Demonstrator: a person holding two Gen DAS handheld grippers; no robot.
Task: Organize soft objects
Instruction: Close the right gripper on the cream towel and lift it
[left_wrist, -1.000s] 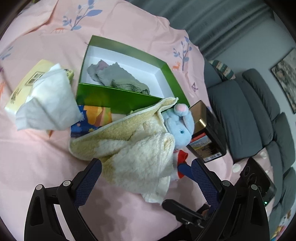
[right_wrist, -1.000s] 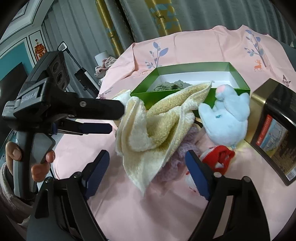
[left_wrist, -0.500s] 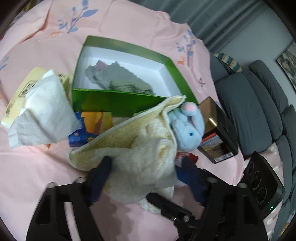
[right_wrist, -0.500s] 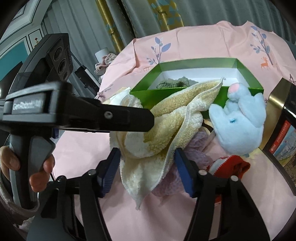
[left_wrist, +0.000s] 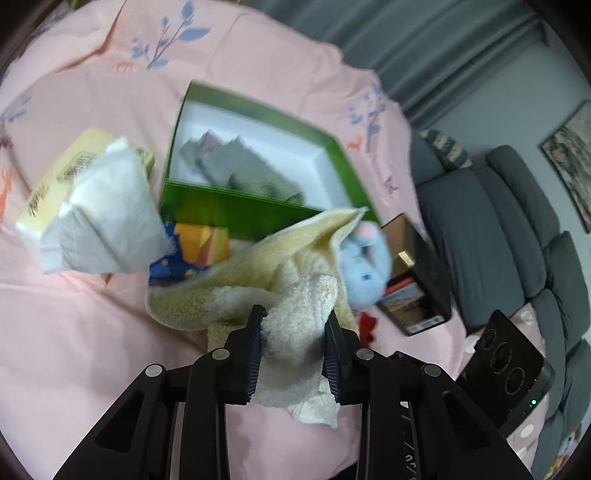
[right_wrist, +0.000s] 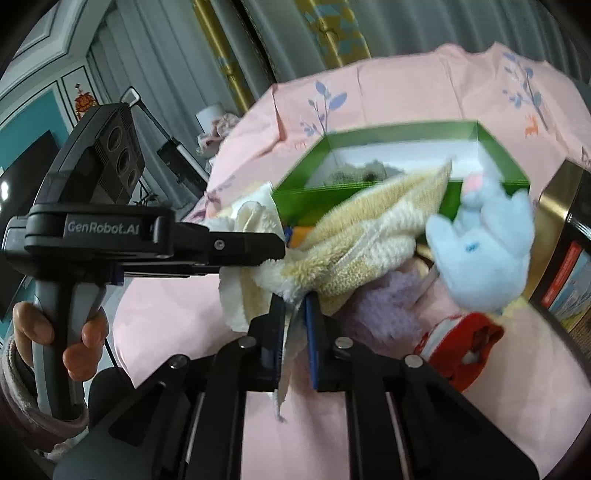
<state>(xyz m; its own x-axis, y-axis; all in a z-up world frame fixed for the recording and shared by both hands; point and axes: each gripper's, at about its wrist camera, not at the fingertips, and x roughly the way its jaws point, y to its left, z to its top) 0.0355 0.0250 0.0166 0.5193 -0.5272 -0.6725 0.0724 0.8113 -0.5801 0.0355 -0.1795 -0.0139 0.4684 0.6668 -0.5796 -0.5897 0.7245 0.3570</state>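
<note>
I have both grippers on the cream towel (left_wrist: 258, 280), which lies bunched on the pink cloth-covered table (left_wrist: 92, 350) just near of the green box (left_wrist: 236, 218). My left gripper (left_wrist: 293, 325) is closing, a thick fold of the towel already between its pads. My right gripper (right_wrist: 295, 306) is clamped together on a thin edge of the same towel, a loose corner hanging down between its fingers. In the right wrist view the left gripper reaches in from the left, a hand (right_wrist: 55, 332) wrapped round its handle. The towel's far corner leans against the box's near wall. A blue plush toy (left_wrist: 365, 269) lies touching the towel's right side, beside a dark tin (left_wrist: 417, 280). Inside the box lies a grey cloth (left_wrist: 243, 173). A tissue pack (left_wrist: 85, 188) lies left of the box.
</note>
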